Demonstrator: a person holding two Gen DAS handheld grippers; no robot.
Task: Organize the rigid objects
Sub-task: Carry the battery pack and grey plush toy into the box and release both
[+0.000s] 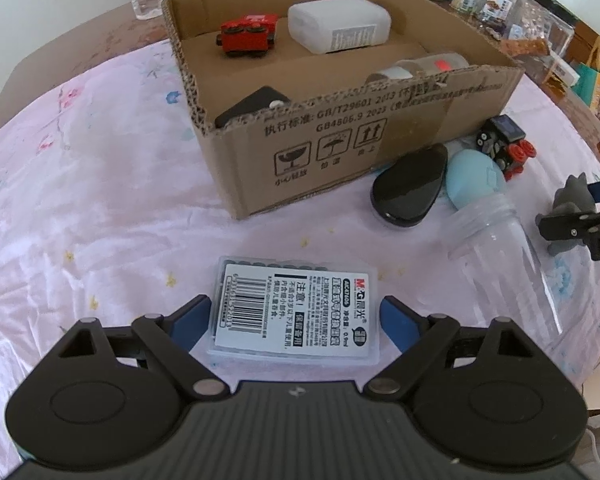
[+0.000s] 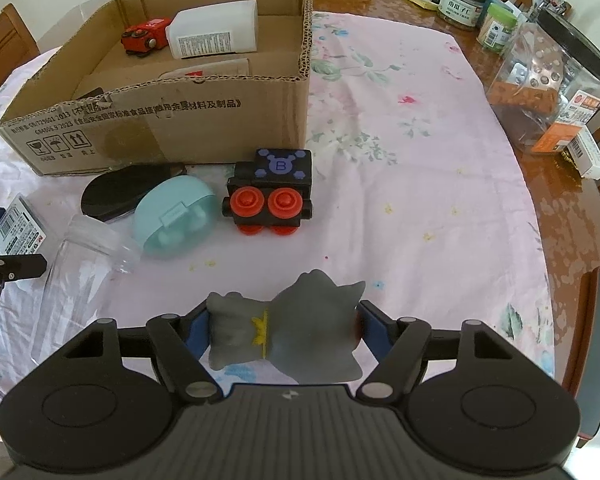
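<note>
My left gripper (image 1: pixel 294 312) clamps the refill case (image 1: pixel 294 310) and my right gripper (image 2: pixel 278 330) clamps the gray figurine (image 2: pixel 288 332), both just above the cloth; next, I judge, carry each toward the box (image 1: pixel 340 120) at twelve o'clock.

my right gripper (image 2: pixel 284 330): jaws closed on grey figure (image 2: pixel 288 336) | ahead on table (image 2: pixel 420 200): black toy train (image 2: pixel 270 194), blue case (image 2: pixel 176 216), clear jar (image 2: pixel 84 264) lying down | box (image 2: pixel 172 120) behind holds red toy (image 2: pixel 146 37), white bottle (image 2: pixel 214 34)
</note>
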